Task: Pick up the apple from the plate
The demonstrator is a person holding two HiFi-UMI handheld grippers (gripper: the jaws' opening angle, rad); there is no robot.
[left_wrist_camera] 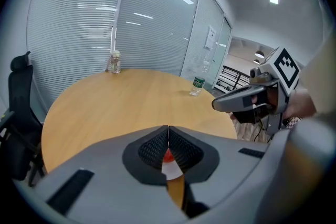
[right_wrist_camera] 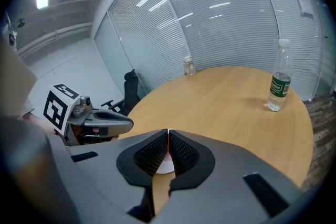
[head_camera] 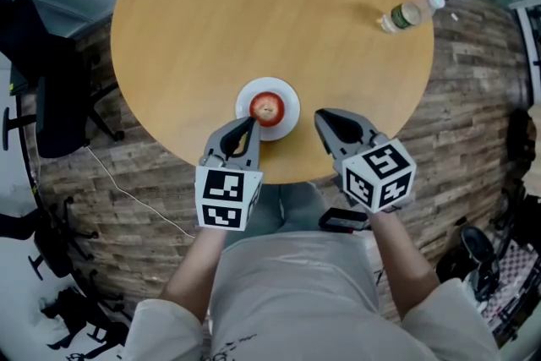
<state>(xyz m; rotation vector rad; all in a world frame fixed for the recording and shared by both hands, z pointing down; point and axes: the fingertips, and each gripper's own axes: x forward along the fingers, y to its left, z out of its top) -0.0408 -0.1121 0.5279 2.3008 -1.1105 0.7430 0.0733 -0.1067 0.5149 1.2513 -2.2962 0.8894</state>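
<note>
A red apple (head_camera: 267, 107) sits on a small white plate (head_camera: 290, 95) near the front edge of a round wooden table (head_camera: 254, 4). My left gripper (head_camera: 250, 123) hovers just left of the plate, its jaws shut and empty. Through the slit below its tips in the left gripper view I see a sliver of the apple (left_wrist_camera: 167, 155) and the plate (left_wrist_camera: 171, 169). My right gripper (head_camera: 320, 117) hangs to the right of the plate, jaws shut with nothing between them. In the right gripper view a bit of the plate (right_wrist_camera: 165, 166) shows beneath the closed tips.
A plastic water bottle (head_camera: 409, 13) lies toward the table's far right, also seen standing as the bottle (right_wrist_camera: 278, 84). A small glass jar (left_wrist_camera: 114, 62) stands at the table's far rim. A black office chair (head_camera: 46, 89) stands left of the table. Glass walls with blinds surround the room.
</note>
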